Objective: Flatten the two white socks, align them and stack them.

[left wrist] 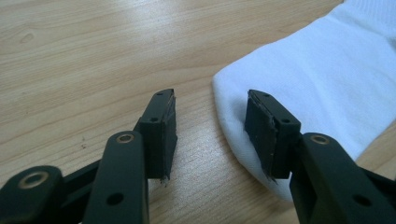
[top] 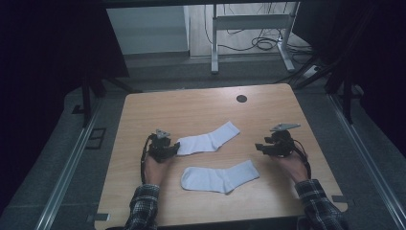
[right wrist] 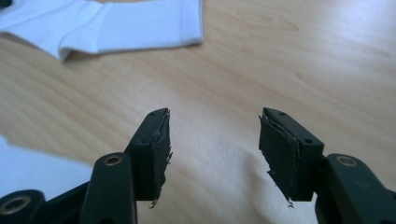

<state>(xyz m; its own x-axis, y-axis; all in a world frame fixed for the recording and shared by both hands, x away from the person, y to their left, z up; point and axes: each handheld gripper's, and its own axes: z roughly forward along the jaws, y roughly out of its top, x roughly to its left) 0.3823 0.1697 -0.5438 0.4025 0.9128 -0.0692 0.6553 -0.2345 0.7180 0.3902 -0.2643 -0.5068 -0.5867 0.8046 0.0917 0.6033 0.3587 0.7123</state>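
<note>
While both grippers stand released, two limp white cotton socks lie flat on the wooden table (top: 143, 115).
Left gripper (left wrist: 210, 135) straddles the far sock (top: 208, 140) at its toe edge, nine o'clock end; near sock (top: 220, 176) light, floppy; right gripper (right wrist: 212, 149) over bare wood.

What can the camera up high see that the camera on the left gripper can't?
The high view takes in the whole light wooden table, both flat white cotton socks, the far sock and the near sock, the person's two plaid-sleeved forearms, both grippers, left gripper and right gripper, and a round dark hole near the table's far edge.

The left gripper view gives a close look at that gripper's two black fingers, standing apart, one over the far sock's rounded end, nothing clamped.

Both share the wood tabletop and that far sock.
</note>
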